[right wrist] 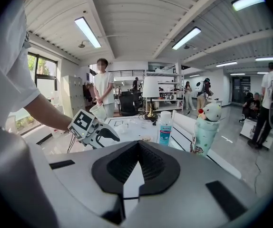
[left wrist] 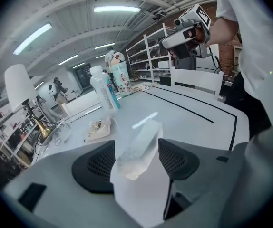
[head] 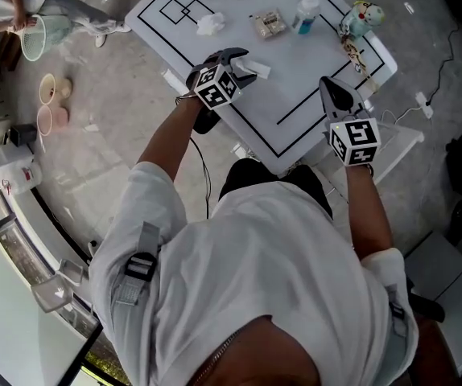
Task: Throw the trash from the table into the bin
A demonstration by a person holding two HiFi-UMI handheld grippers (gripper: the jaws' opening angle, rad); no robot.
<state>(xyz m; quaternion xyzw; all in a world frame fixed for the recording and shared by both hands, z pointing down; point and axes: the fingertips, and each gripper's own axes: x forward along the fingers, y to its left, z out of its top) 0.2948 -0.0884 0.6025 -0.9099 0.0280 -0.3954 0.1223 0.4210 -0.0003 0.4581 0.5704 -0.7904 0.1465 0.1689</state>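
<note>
**Tabletop** (head: 311,71): white, marked with black lines; bears all the items below except the bin.

**Left gripper** (head: 243,67) (left wrist: 136,163): at the near-left edge of the tabletop, angled downward. Fingers (left wrist: 98,163) spread wide. The clear wrapper stands in the gap between them. Whether either pad touches its edges is hard to judge, but nothing looks clamped.

**Clear wrapper** (left wrist: 139,146) (head: 259,70): the trash piece closest to hand. Thin, translucent and creased, it lies on the tabletop between the left fingers, with its far end sticking out past the tips.

**Right gripper** (head: 333,93) (right wrist: 135,156): over the near-right edge of the tabletop, well apart from the left one. Fingers closed tight against each other, nothing between them.

**Crumpled tissue** (head: 209,24): white, on the far-left part of the tabletop beside a drawn rectangle.

**Snack packet** (head: 269,24) (left wrist: 98,129): flat, tan and printed, at mid-tabletop.

**Bottle** (head: 304,13) (right wrist: 165,127): clear, blue label, white cap, upright just beside the snack packet.

**Doll-lidded cup** (head: 361,18) (right wrist: 206,132): pale green, upright near the right edge.

**Bin** (head: 38,34): pale mesh basket off the table at far left, next to a standing person and well apart from the wrapper.
</note>
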